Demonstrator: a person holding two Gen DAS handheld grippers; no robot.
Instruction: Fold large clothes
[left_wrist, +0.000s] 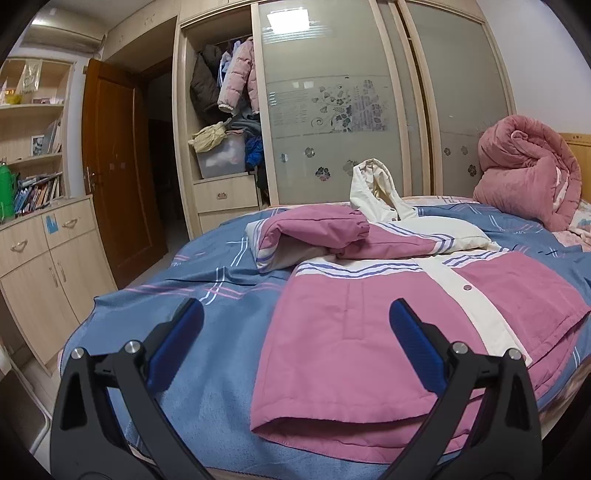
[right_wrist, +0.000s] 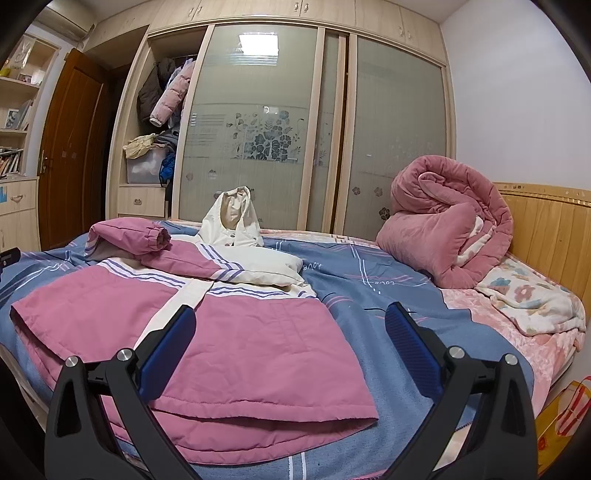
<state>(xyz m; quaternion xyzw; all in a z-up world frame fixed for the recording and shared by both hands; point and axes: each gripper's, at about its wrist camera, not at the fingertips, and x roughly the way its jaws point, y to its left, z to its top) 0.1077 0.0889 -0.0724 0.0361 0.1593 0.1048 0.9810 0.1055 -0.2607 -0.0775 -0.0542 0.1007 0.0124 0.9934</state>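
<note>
A pink and cream padded jacket (left_wrist: 351, 332) lies front up on the blue bed cover (left_wrist: 207, 369), its hem toward me. Both sleeves are folded across the chest and the cream hood (left_wrist: 373, 184) stands up at the far end. The jacket also shows in the right wrist view (right_wrist: 236, 343), with its hood (right_wrist: 232, 218). My left gripper (left_wrist: 295, 325) is open and empty, above the hem's left corner. My right gripper (right_wrist: 290, 328) is open and empty, above the hem's right part.
A rolled pink quilt (right_wrist: 443, 229) sits at the headboard (right_wrist: 546, 236), beside a floral blanket (right_wrist: 528, 295). A sliding-door wardrobe (left_wrist: 332, 103) stands behind the bed. Cabinets and bookshelves (left_wrist: 40, 236) and a brown door (left_wrist: 110, 170) are at the left.
</note>
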